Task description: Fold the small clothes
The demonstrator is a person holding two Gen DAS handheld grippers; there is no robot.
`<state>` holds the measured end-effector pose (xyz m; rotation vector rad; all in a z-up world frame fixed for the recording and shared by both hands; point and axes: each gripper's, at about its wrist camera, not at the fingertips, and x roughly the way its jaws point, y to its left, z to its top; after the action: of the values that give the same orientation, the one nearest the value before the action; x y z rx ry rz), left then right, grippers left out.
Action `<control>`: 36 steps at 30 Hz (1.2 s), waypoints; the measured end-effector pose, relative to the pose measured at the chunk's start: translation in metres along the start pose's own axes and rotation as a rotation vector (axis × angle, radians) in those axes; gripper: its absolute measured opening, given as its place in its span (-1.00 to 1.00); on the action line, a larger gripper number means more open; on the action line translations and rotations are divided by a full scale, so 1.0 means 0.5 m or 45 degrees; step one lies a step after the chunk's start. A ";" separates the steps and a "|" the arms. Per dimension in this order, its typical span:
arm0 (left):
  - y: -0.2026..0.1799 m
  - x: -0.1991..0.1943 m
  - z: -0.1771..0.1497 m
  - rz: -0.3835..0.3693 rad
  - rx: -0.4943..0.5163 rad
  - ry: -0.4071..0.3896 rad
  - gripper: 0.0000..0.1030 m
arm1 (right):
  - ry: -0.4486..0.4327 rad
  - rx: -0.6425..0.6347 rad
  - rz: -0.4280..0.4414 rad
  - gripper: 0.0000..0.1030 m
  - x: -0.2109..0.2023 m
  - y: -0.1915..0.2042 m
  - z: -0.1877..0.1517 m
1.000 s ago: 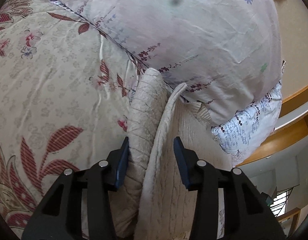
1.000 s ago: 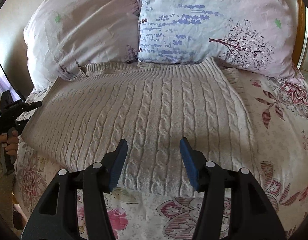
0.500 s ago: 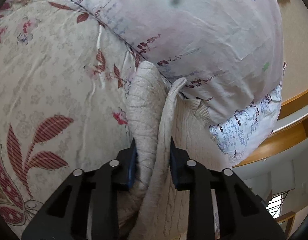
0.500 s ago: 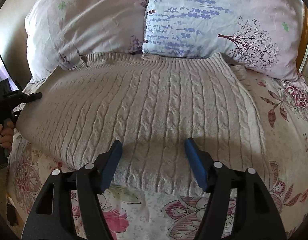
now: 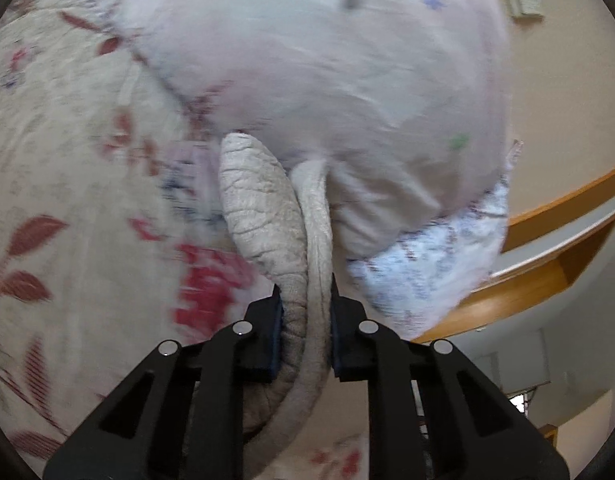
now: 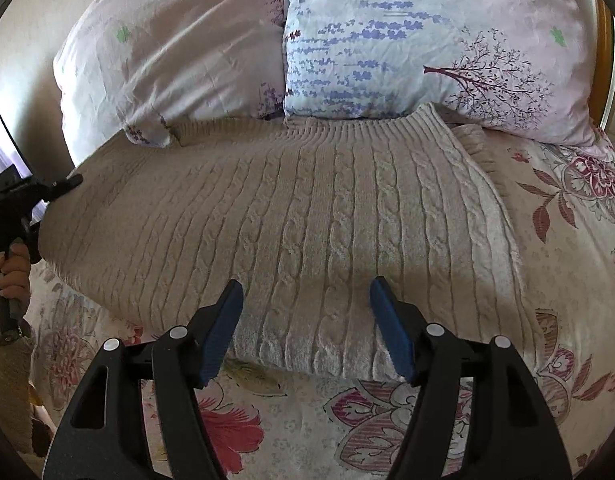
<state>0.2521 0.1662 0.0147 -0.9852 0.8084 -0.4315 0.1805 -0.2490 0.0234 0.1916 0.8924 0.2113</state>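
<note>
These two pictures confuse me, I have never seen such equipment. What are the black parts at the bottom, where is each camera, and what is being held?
The black parts are two-finger grippers, one in each hand of a person. Each carries a wide-angle camera that looks forward along its fingers, so the edges look bent.

The left wrist view shows the left gripper shut on a folded edge of the beige sweater; this picture is blurred. The right wrist view shows the right gripper open, over the near edge of the same sweater, holding nothing. At the far left of that view you see the left gripper at the sweater's side.

The sweater lies spread on a floral bedspread, in front of two pillows.
</note>
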 end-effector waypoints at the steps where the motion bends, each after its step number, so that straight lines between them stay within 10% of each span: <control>1: -0.018 0.004 -0.004 -0.024 0.008 0.002 -0.67 | -0.010 0.004 0.002 0.31 -0.004 -0.001 0.000; 9: -0.153 0.123 -0.072 -0.215 0.076 0.092 -0.68 | -0.087 0.053 0.019 0.31 -0.039 -0.026 0.006; 16: -0.175 0.276 -0.167 -0.089 0.156 0.331 -0.62 | -0.077 0.143 0.047 0.31 -0.035 -0.061 0.021; 22: -0.202 0.203 -0.144 -0.237 0.241 0.289 0.17 | -0.069 0.256 0.256 0.31 -0.032 -0.072 0.065; 28: -0.148 0.128 -0.100 0.036 0.308 0.033 0.30 | 0.077 0.437 0.536 0.30 0.028 -0.067 0.109; 36: -0.072 0.179 -0.109 0.079 0.262 0.193 0.28 | 0.188 0.428 0.517 0.10 0.101 -0.024 0.120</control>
<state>0.2688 0.0590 -0.0071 -0.7407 0.9094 -0.5294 0.2598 -0.2517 0.0193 0.6793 1.0277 0.4567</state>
